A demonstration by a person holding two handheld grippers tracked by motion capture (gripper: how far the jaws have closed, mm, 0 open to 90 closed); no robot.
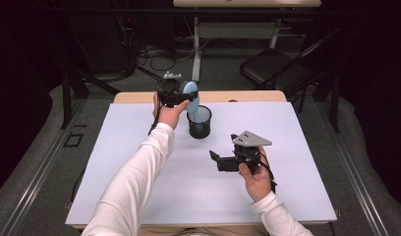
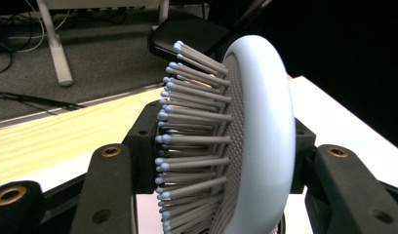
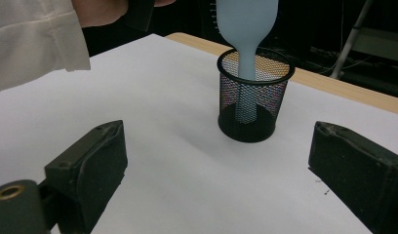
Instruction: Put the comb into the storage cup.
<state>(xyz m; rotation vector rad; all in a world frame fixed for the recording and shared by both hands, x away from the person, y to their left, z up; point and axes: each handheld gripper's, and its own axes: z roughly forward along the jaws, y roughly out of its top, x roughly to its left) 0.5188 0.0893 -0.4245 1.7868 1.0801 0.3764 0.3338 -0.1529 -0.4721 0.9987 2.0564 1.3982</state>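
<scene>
One pale blue plastic hairbrush with grey bristles [image 1: 191,93], one black wire-mesh cup [image 1: 199,123], one white-topped wooden counter [image 1: 139,162], two sets of black tongs, left [image 1: 181,98] and right [image 1: 214,156], one black folding chair [image 1: 270,66] on the floor behind

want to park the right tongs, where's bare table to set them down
Bare white sheet lies left of the mesh cup, and in front of it toward the near edge. Right of the cup is bare too. It is crowded only at the cup, where the left tongs hold the hairbrush.
</scene>
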